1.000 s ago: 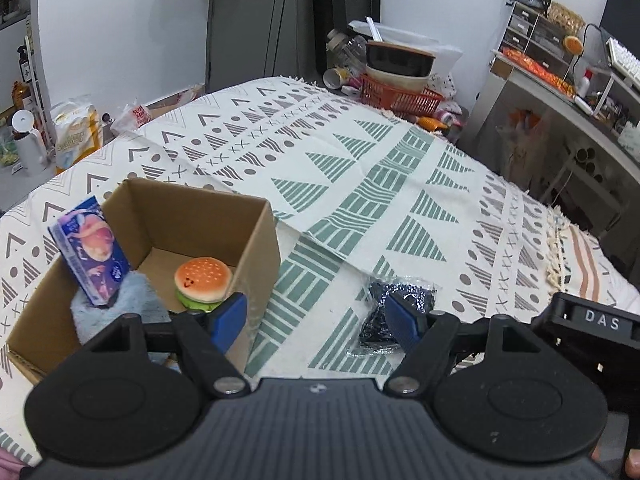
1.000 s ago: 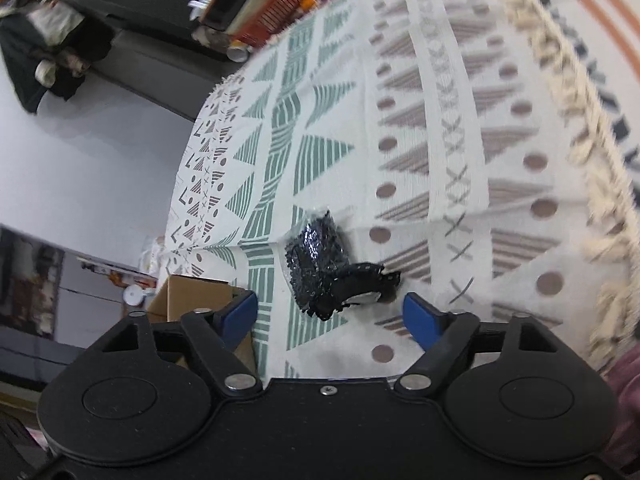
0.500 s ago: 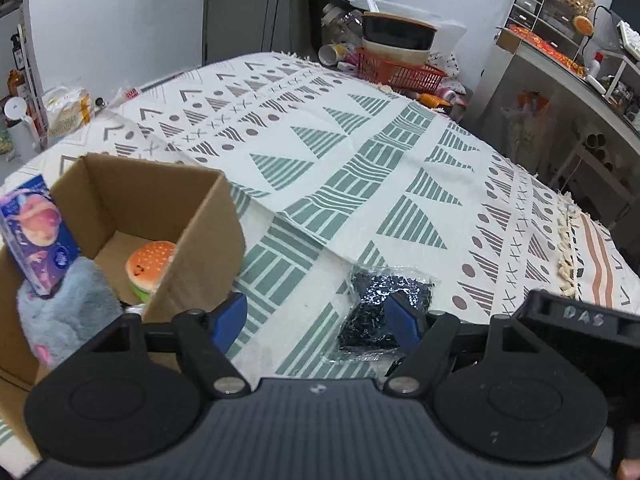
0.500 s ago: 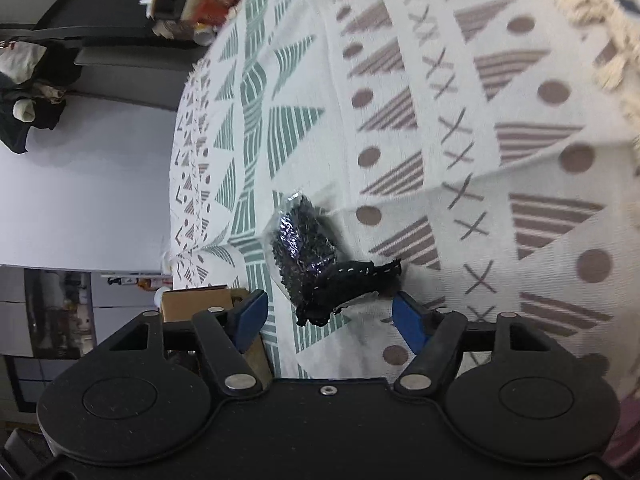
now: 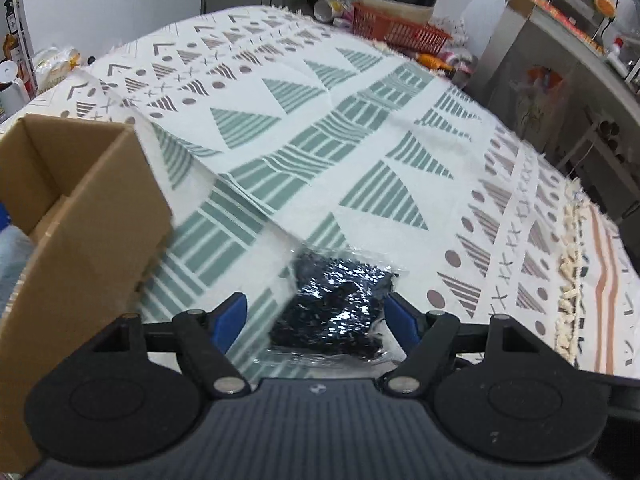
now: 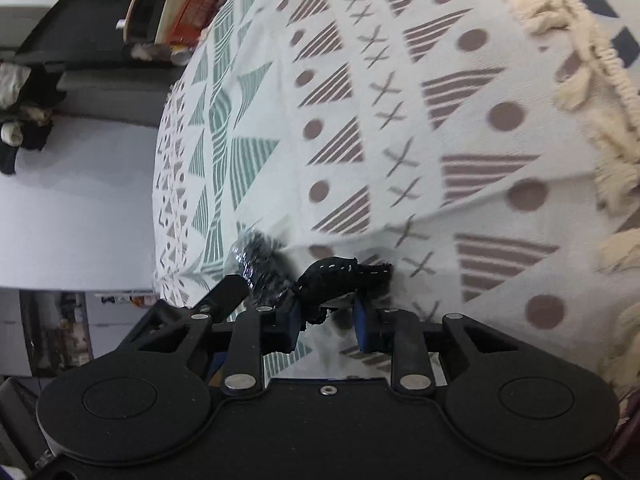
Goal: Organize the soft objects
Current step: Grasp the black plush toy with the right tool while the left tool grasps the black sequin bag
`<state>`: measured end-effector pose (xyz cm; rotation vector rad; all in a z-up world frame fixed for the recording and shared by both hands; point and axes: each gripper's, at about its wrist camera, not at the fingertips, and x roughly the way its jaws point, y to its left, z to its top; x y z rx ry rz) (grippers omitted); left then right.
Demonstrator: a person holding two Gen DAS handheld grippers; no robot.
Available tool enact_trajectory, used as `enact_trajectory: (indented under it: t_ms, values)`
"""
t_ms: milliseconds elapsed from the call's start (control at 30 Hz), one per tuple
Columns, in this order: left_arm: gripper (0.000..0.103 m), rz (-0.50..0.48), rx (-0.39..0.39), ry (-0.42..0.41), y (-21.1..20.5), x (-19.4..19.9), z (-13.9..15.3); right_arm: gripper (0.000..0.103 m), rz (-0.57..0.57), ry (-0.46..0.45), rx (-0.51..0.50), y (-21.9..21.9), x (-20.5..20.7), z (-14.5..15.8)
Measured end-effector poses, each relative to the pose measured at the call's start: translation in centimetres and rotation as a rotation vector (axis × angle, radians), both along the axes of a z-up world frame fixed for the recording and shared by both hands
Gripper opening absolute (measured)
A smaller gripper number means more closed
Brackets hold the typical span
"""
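A clear bag of small black pieces [image 5: 336,304] lies on the patterned cloth [image 5: 360,128], right between the blue fingertips of my left gripper [image 5: 316,316], which stands wide open around it. The same bag [image 6: 260,260] shows in the right wrist view, with a black stitched fabric piece [image 6: 344,272] lying against it. My right gripper [image 6: 326,318] has its jaws narrowed to about half width. The fabric's near end dips between them beside the left pad, but cloth still shows in the gap.
An open cardboard box [image 5: 92,216] stands just left of the bag, its contents out of sight. A red basket [image 5: 396,28] with bowls sits past the table's far edge. A cream fringe [image 5: 572,280] runs along the cloth at the right.
The left gripper moved forward and right, so the bag now sits between its fingertips and the box slid left. The right gripper came down onto the black fabric piece and narrowed its jaws.
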<state>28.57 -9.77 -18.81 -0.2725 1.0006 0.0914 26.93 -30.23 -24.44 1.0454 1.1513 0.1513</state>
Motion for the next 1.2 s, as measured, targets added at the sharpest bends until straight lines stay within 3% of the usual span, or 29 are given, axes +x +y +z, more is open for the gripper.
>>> enact_trajectory:
  t_ms: [267, 433, 533, 667, 1200]
  values:
    - [0.073, 0.029, 0.008, 0.068, -1.2, 1.4, -1.4, 0.026, -0.006, -0.027, -0.022, -1.1, 0.2, -0.1]
    - [0.049, 0.025, -0.003, 0.043, -1.2, 0.8, -0.6, 0.026, 0.014, -0.067, -0.066, -0.9, -0.1, 0.7]
    - [0.042, 0.023, -0.029, 0.031, -0.9, 0.0, 0.0, 0.026, 0.015, -0.093, -0.096, -0.8, -0.5, 1.4]
    - [0.041, -0.012, 0.021, -0.025, -1.0, -1.2, 1.5, 0.026, 0.018, -0.118, -0.128, -0.7, -1.1, 2.4]
    - [0.041, -0.055, -0.084, -0.128, 3.2, -5.0, 6.8, 0.026, 0.020, -0.280, -0.203, 1.5, -4.2, 9.8]
